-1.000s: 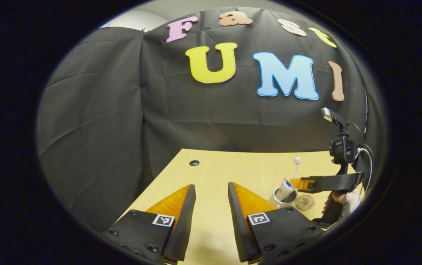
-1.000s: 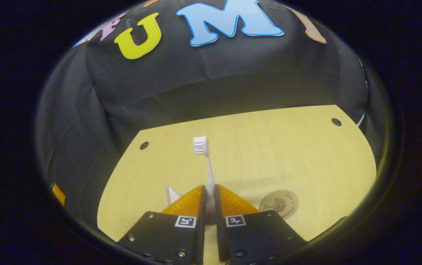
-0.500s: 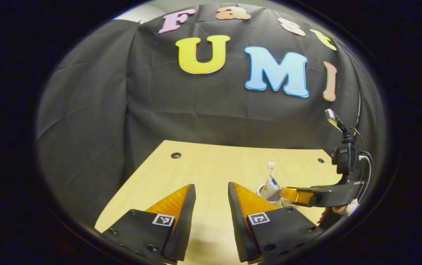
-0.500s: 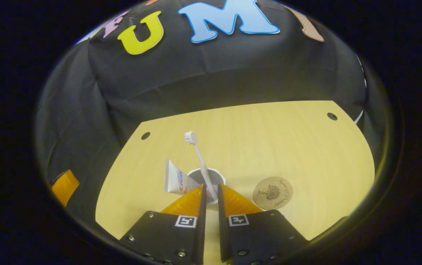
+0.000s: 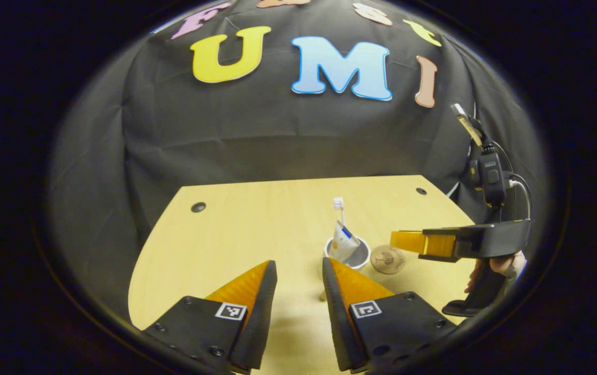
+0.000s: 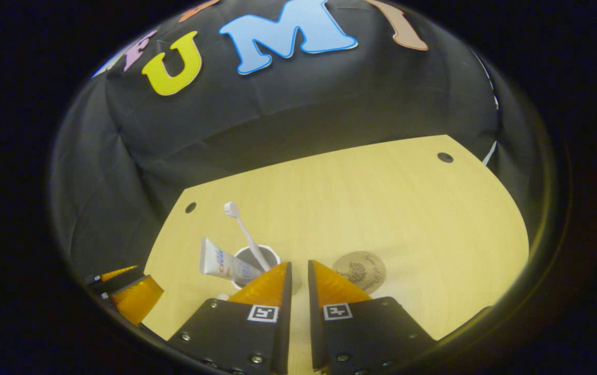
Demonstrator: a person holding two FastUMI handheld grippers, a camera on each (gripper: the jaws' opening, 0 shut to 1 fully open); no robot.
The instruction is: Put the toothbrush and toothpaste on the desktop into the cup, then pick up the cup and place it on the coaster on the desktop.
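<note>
Now the right gripper (image 6: 298, 271) has let go of the thin white toothbrush (image 6: 246, 234), its fingers a little apart; toothbrush and white toothpaste tube (image 6: 223, 264) stand in the round white cup (image 6: 272, 254), just beside the round brown coaster (image 6: 359, 270); left gripper (image 5: 298, 268) fingers spread wide

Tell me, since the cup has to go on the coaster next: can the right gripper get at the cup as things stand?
Probably yes. The right gripper is empty, slightly parted, right by the cup, nothing between. The toothbrush and toothpaste lean away, leaving the near rim free. The jaws would need to open wider.

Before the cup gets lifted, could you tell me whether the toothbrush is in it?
In: the toothbrush stands in the cup, head up.
</note>
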